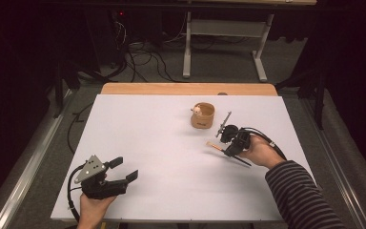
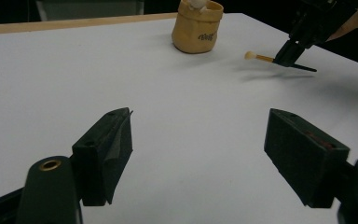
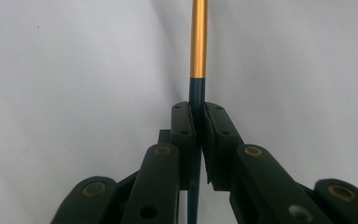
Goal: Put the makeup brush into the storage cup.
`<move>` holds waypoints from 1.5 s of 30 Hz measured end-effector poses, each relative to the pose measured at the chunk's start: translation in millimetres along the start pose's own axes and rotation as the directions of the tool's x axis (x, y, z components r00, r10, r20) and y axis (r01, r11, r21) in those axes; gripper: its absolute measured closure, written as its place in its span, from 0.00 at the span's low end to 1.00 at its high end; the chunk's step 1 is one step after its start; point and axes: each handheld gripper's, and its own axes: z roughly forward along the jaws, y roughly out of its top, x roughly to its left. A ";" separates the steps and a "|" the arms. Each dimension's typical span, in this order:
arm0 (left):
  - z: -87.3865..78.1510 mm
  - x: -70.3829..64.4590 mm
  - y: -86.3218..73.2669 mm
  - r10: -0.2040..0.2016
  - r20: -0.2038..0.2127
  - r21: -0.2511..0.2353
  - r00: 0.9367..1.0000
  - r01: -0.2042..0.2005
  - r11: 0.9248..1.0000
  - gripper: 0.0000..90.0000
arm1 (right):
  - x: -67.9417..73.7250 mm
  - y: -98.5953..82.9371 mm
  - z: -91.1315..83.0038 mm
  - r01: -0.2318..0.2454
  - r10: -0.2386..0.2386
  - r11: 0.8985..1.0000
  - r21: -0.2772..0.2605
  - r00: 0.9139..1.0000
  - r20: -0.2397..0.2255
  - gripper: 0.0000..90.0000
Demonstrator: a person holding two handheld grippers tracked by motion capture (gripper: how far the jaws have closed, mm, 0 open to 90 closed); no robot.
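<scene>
Right tool (image 1: pixel 227 143) clamped on a thin brush (image 1: pixel 219 148), jaws pressed together on the dark handle just behind the gold band, as seen along the right gripper view (image 3: pixel 198 42). Brush held low over the white worktop (image 1: pixel 162 157), pale tip pointing toward ten o'clock in the high view, dark handle end sticking out toward four o'clock. Small tan cup (image 1: pixel 203 115) standing upright on the worktop at about eleven o'clock from the brush, near but apart, something pale inside. Left tool (image 1: pixel 124 169) resting at seven o'clock on the worktop, well apart from the brush, jaws spread wide with nothing between them.
</scene>
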 end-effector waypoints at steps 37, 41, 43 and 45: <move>0.4 0.1 0.1 0.001 0.001 0.001 1.000 -0.001 1.000 0.27 | 11.3 -27.9 -47.2 -0.108 0.097 0.935 -0.339 0.994 -0.050 0.95; 0.0 -0.2 0.2 0.003 0.000 0.000 1.000 -0.003 1.000 0.27 | 10.6 -35.9 -47.5 -0.120 0.114 0.921 -0.370 0.993 -0.040 0.95; 0.2 0.3 0.2 0.002 0.001 0.000 1.000 -0.002 1.000 0.27 | 10.3 -39.0 -48.2 -0.126 0.119 0.910 -0.395 0.992 -0.043 0.95; 0.7 0.1 0.3 0.002 0.002 0.001 1.000 -0.002 1.000 0.27 | 11.6 -41.6 -49.9 -0.146 0.137 0.901 -0.409 0.989 -0.050 0.95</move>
